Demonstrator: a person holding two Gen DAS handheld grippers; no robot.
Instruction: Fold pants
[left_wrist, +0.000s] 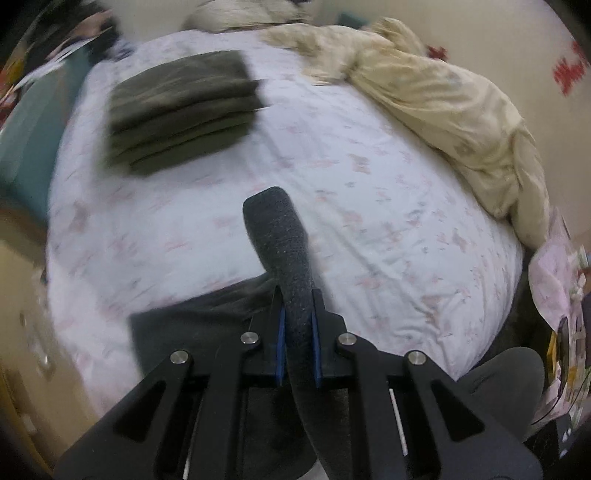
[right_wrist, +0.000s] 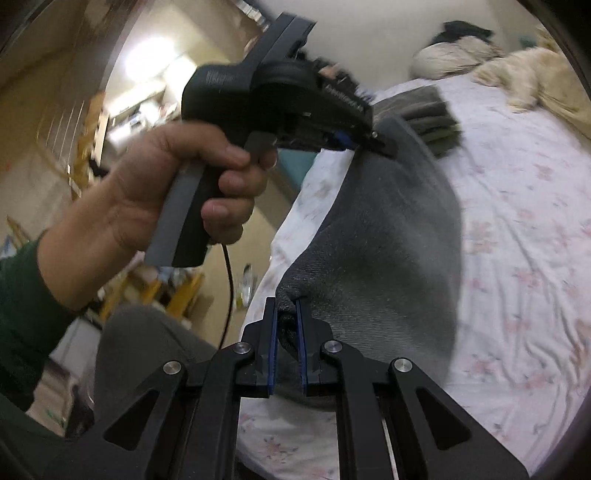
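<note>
We lift the soft dark grey knit pants off the floral bedsheet.
Both the left gripper and the right gripper are clamped tight on the limp, light fabric's edge; we judge the edge corners the best hold.

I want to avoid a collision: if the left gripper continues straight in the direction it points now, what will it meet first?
Probably the floral bedsheet. The left gripper, shut on the dark grey pants, points down at bare sheet; the folded olive stack lies off to the left. Depth is uncertain.
</note>
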